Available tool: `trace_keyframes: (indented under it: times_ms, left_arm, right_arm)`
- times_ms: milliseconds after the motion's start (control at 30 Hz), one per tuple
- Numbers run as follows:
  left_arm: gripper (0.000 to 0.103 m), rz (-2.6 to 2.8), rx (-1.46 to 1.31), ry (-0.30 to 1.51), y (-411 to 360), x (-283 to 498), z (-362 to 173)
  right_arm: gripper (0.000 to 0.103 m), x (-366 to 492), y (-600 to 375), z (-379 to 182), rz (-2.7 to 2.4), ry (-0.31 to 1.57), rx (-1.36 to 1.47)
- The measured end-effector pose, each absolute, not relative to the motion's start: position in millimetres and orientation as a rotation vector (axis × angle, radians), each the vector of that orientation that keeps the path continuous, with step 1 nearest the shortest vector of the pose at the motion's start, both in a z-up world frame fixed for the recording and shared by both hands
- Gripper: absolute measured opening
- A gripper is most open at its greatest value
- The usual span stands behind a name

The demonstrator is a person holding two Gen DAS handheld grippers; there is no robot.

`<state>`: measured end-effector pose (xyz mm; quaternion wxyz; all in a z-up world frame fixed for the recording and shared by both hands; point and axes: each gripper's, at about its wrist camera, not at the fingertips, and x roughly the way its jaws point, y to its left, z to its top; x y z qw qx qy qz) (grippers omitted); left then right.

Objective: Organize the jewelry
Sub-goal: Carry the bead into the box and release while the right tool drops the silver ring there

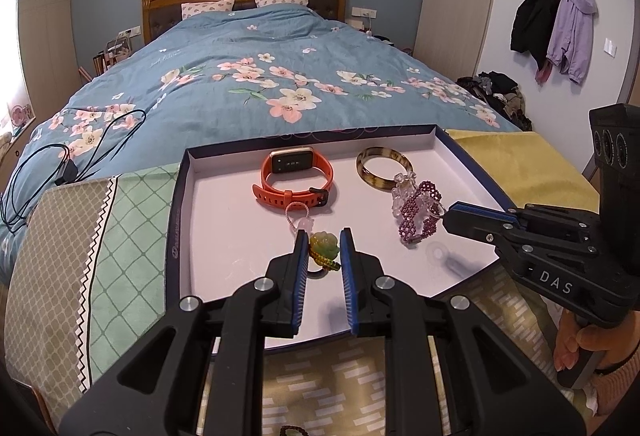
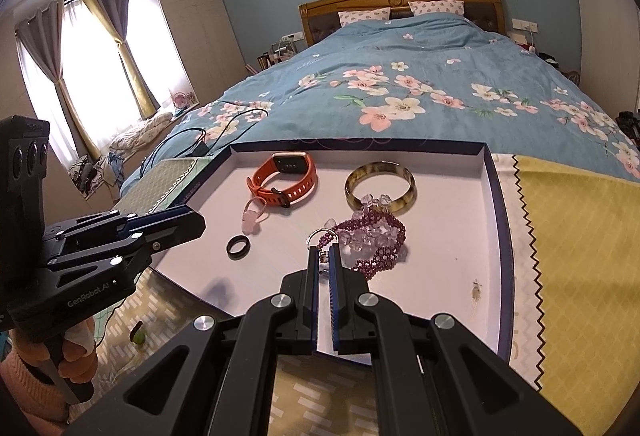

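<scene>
Left gripper [image 1: 323, 236] clamps narrowly on a carved green charm [image 1: 323, 245], just above the tray [image 1: 178, 236] floor near its front edge. Right gripper [image 2: 324, 256], jaws nearly shut, pinches what looks like the metal ring [image 2: 319, 236] of the purple beaded piece [image 2: 380, 236], right of the charm. Already in the tray: an orange rubbery watch [image 1: 296, 176], a glossy mottled bangle [image 1: 384, 168], clear crystal beads [image 1: 402, 188], and a matte black ring [image 2: 238, 247]. One dark beaded item [image 1: 290, 431] probably waits outside, before the tray.
</scene>
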<state>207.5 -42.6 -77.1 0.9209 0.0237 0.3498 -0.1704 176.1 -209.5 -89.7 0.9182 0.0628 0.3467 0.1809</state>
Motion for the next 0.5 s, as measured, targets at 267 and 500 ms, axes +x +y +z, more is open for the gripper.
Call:
trace_keyframes:
  times_ms: [267,500]
  left_arm:
    - [0.016,-0.338,0.050,0.737,-43,212,-83]
    - [0.017,-0.332,0.053,0.758,-43,216,-90]
  right_arm:
    - [0.003,181,-210,-93,0.354,0.733,0.137]
    - [0.006,184,-209,-95,0.347,0.747,0.137]
